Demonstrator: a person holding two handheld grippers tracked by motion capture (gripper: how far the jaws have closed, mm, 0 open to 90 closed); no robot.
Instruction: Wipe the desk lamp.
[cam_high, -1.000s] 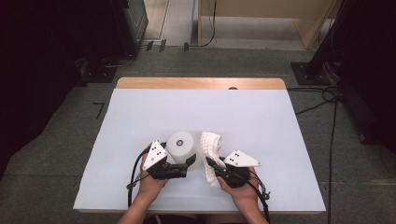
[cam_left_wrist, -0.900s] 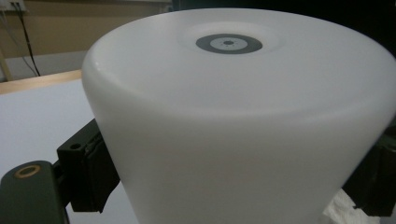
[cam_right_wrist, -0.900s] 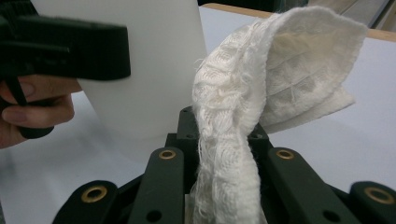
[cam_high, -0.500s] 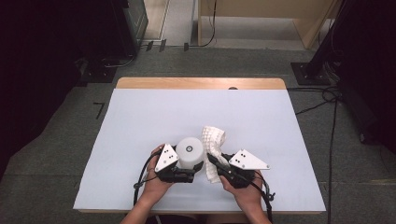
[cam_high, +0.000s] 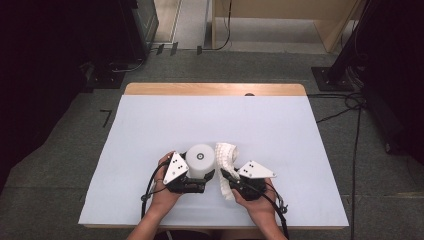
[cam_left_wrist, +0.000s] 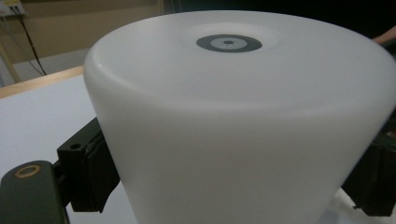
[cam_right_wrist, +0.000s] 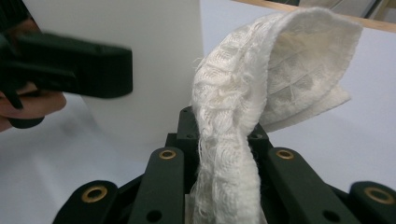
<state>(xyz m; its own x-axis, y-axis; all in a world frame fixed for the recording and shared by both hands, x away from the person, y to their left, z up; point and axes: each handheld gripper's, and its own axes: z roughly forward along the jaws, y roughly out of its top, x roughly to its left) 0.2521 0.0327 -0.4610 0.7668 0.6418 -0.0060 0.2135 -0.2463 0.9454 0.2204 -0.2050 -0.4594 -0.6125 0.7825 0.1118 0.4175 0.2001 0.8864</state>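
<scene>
While both hands rest at the near edge of the bench (cam_high: 150, 130), the left gripper (cam_high: 192, 184) clamps a white cylinder (cam_high: 200, 161) between its two black jaws, one jaw pressing on each flank of the body. In the left gripper view the white cylinder (cam_left_wrist: 243, 121) stands upright, with a smooth rounded top edge and a small dark ring (cam_left_wrist: 229, 43) at the centre of its top face. The cylinder stands in the near middle of the bench's white surface. The right gripper (cam_high: 231, 181) is closed on a white cloth (cam_high: 226, 162); in the right gripper view the white cloth (cam_right_wrist: 261, 93) rises from between the closed jaws as a narrow bunched band, then arches over to one side in a loose fold with a frayed, waffle-like weave. In the high view the cloth lies just beside the cylinder on its right; whether the two touch cannot be determined. The right gripper view also shows the cylinder wall (cam_right_wrist: 154, 56) close behind the cloth, with one jaw of the left gripper (cam_right_wrist: 74, 70) against it. A wooden strip (cam_high: 215, 89) runs along the far edge of the bench. Black cables (cam_high: 357, 115) lie on the grey floor (cam_high: 60, 150) to the right.
</scene>
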